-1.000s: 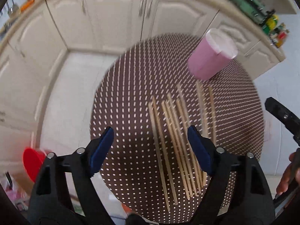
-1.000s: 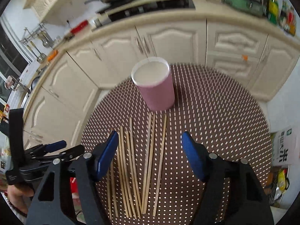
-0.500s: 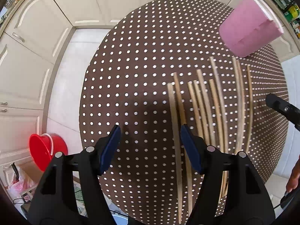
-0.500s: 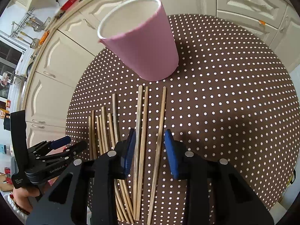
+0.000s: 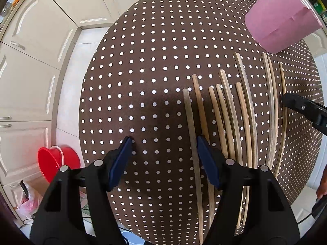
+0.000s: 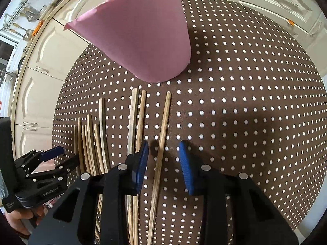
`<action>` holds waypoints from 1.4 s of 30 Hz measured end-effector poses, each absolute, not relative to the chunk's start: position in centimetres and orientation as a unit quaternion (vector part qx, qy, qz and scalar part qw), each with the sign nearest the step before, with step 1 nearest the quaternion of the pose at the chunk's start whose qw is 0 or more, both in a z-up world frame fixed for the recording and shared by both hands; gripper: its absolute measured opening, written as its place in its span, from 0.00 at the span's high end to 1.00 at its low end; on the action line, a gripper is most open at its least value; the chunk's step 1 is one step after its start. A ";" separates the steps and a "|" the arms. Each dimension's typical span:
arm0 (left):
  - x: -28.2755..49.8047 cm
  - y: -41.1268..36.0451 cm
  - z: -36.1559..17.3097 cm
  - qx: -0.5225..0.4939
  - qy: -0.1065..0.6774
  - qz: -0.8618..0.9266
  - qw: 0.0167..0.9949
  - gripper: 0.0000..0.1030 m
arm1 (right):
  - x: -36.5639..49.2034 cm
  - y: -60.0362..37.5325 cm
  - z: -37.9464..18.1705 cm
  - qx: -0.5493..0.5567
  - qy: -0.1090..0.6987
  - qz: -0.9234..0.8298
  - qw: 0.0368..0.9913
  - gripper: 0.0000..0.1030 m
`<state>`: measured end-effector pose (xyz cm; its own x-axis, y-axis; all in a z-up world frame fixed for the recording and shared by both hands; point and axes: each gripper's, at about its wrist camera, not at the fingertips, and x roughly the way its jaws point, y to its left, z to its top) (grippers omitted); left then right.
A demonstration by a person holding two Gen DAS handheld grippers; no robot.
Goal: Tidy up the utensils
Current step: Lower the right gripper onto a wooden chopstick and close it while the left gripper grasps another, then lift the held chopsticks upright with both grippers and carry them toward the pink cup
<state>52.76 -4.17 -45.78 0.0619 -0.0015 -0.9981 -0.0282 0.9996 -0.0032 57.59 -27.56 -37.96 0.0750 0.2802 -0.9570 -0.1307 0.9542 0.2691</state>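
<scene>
Ten or so wooden chopsticks (image 6: pixel 132 134) lie side by side on the dotted bench (image 6: pixel 245 102), just before the pink cup (image 6: pixel 143 40). Right tongs (image 6: pixel 163 149) straddle the rightmost chopstick (image 6: pixel 162 134), open; close squarely mid-shaft. Left tongs (image 5: pixel 163 143) gape, empty.

Bright daylight, both views sharp. Soft shadows fall on the dotted tablecloth (image 5: pixel 143 65) beneath the tools. Strong fisheye bending and dark corners at edges.
</scene>
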 end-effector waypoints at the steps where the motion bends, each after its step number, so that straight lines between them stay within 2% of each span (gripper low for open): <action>1: 52.9 -4.1 -45.9 -0.010 0.684 0.009 0.730 0.37 | 57.6 -27.2 -38.1 0.053 0.665 0.141 0.732 0.71; 3: 53.1 -4.3 -45.9 -0.009 0.680 0.008 0.733 0.41 | 58.0 -26.3 -38.1 0.038 0.662 0.138 0.736 0.79; 5: 53.4 -4.3 -45.7 -0.006 0.677 0.006 0.736 0.53 | 58.2 -25.8 -38.1 0.017 0.657 0.132 0.742 0.85; 6: 53.8 -4.7 -45.5 -0.005 0.677 0.005 0.736 0.54 | 58.2 -25.8 -38.1 0.018 0.657 0.131 0.742 0.87; 9: 54.1 -5.7 -44.3 -0.006 0.675 0.003 0.738 0.63 | 58.1 -25.7 -38.5 0.020 0.656 0.129 0.743 0.92; 12: 54.3 -5.4 -43.8 -0.018 0.673 0.001 0.739 0.76 | 58.0 -27.3 -38.7 0.039 0.658 0.133 0.740 0.93; 13: 54.4 -5.3 -43.7 -0.026 0.673 -0.004 0.740 0.86 | 58.0 -28.0 -38.6 0.051 0.660 0.136 0.737 0.94; 14: 54.6 -5.3 -43.7 -0.037 0.673 -0.012 0.738 0.90 | 58.0 -28.6 -38.4 0.066 0.660 0.139 0.735 0.95; 18: 54.8 -5.1 -42.7 -0.052 0.661 -0.028 0.748 0.93 | 58.0 -29.4 -37.5 0.082 0.651 0.149 0.740 0.96; 24: 55.3 -5.8 -38.4 -0.056 0.627 -0.056 0.775 0.94 | 58.0 -30.6 -34.2 0.097 0.621 0.162 0.761 0.96; 30: 54.4 -4.4 -34.5 -0.049 0.600 -0.065 0.796 0.94 | 56.9 -31.2 -30.1 0.102 0.590 0.171 0.782 0.96; 35: 53.5 -2.9 -37.2 -0.077 0.625 -0.034 0.776 0.93 | 55.4 -30.7 -30.7 0.104 0.590 0.168 0.783 0.96; 36: 53.2 -2.6 -37.8 -0.077 0.629 -0.028 0.773 0.89 | 54.7 -30.0 -31.2 0.104 0.591 0.167 0.782 0.96; 39: 52.9 -2.5 -39.5 -0.080 0.636 -0.010 0.768 0.38 | 54.1 -29.9 -32.1 0.106 0.599 0.167 0.776 0.96; 42: 53.1 -2.7 -40.6 -0.078 0.642 -0.006 0.763 0.39 | 53.7 -29.4 -32.1 0.104 0.605 0.167 0.771 0.96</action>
<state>53.09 -2.69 -40.62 0.1757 -0.1083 -0.9785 -0.0914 0.9878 -0.1258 53.68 -29.35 -32.06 0.2115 0.3834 -0.8990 -0.1309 0.9227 0.3627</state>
